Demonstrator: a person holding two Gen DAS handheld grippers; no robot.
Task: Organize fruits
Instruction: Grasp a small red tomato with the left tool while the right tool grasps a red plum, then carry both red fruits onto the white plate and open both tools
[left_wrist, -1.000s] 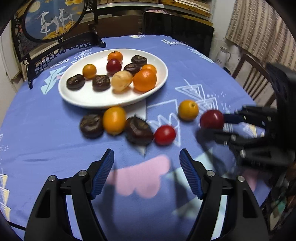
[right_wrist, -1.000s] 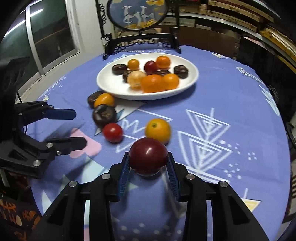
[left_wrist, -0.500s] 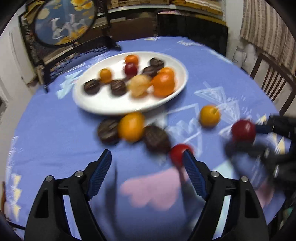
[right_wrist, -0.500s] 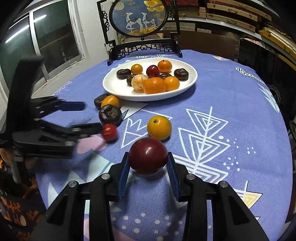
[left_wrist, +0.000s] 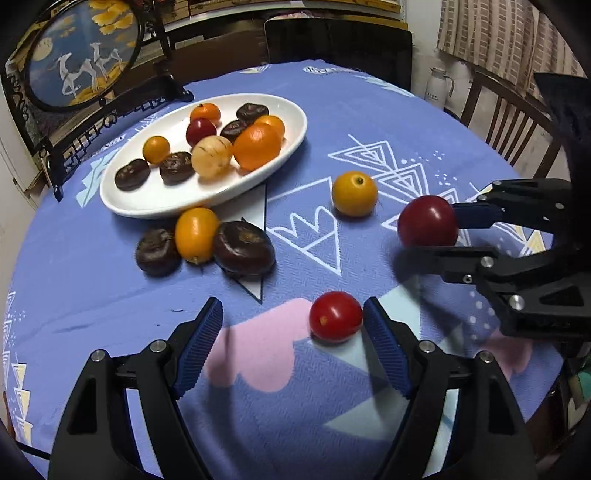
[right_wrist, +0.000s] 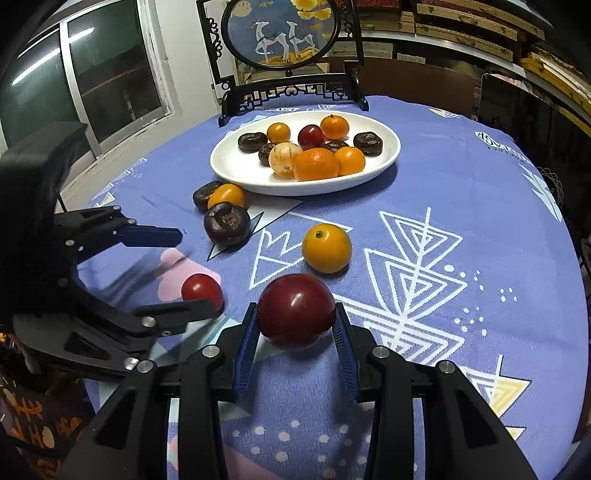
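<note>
My right gripper (right_wrist: 295, 325) is shut on a dark red plum (right_wrist: 296, 311), seen from the side in the left wrist view (left_wrist: 427, 220). My left gripper (left_wrist: 293, 321) is open; a small red tomato (left_wrist: 335, 320) lies between its fingers, close to the right pad, and shows in the right wrist view (right_wrist: 202, 291). A white oval plate (left_wrist: 177, 199) holds several oranges, dark chestnuts, a plum and a pale fruit. Loose on the cloth lie an orange (left_wrist: 354, 193), a second orange (left_wrist: 196, 233) and two dark chestnuts (left_wrist: 243, 248), (left_wrist: 157, 252).
The round table has a blue patterned cloth (right_wrist: 461, 206). A framed round deer screen on a black stand (right_wrist: 280, 44) stands behind the plate. Dark chairs (left_wrist: 513, 122) ring the table edge. A window (right_wrist: 74, 74) is to the left.
My left gripper has swung right and forward, so the small red tomato now lies between its fingers. My right gripper still holds the plum, nearly still.
</note>
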